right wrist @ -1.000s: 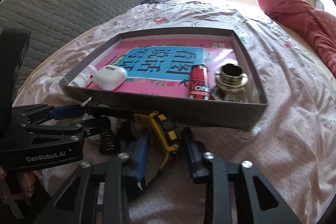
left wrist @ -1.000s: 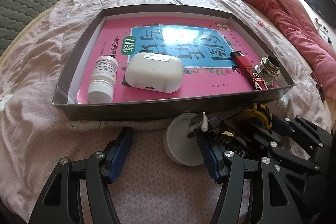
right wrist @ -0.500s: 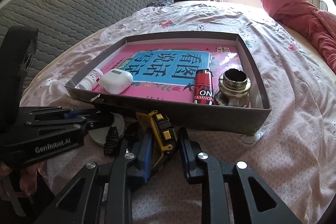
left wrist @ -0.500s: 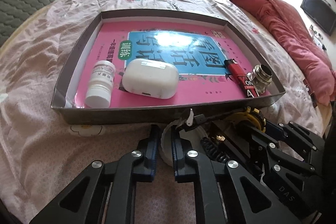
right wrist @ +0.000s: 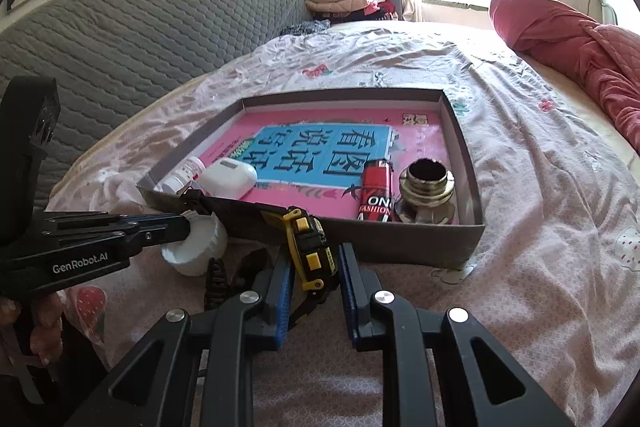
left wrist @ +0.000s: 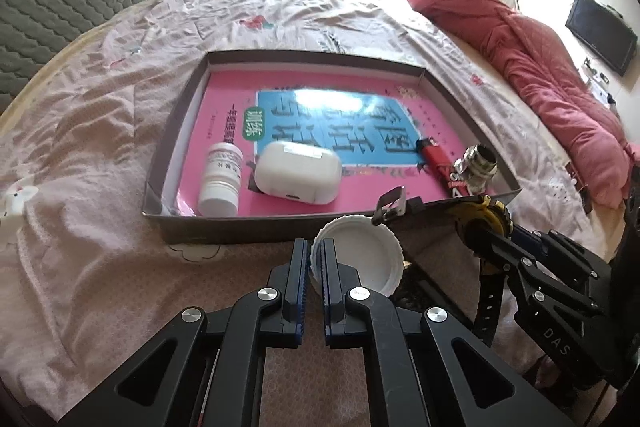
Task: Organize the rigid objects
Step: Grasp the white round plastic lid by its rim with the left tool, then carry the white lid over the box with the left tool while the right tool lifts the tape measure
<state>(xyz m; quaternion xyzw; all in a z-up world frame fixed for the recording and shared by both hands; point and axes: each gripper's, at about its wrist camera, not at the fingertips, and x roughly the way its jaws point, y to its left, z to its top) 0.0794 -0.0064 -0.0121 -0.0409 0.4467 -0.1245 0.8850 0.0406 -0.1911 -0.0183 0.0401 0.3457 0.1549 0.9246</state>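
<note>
Both sets of jaws now nearly shut on loads. Left gripper (left wrist: 316,259) narrowed from wide a second ago to a thin slot, pinching the rim of the white lid (left wrist: 360,259), now tilted and seemingly off the sheet (left wrist: 100,247). Right gripper (right wrist: 314,267) also narrowed, clamped on the yellow tape measure (right wrist: 308,247), its blade extended toward 10 o'clock over the tray (right wrist: 400,243) front wall.

Judged: both grasps complete; transfer into tray next.

Further out, at 12 o'clock, tray holding a pink book (left wrist: 224,115). On it, left to right: bottle (left wrist: 222,179), white case (left wrist: 298,173), red lighter (left wrist: 438,163), metal fitting (left wrist: 478,167). Free space behind these, toward tray's far half.

Risk: thin rim pinch could slip; loose blade could snag the wall.
</note>
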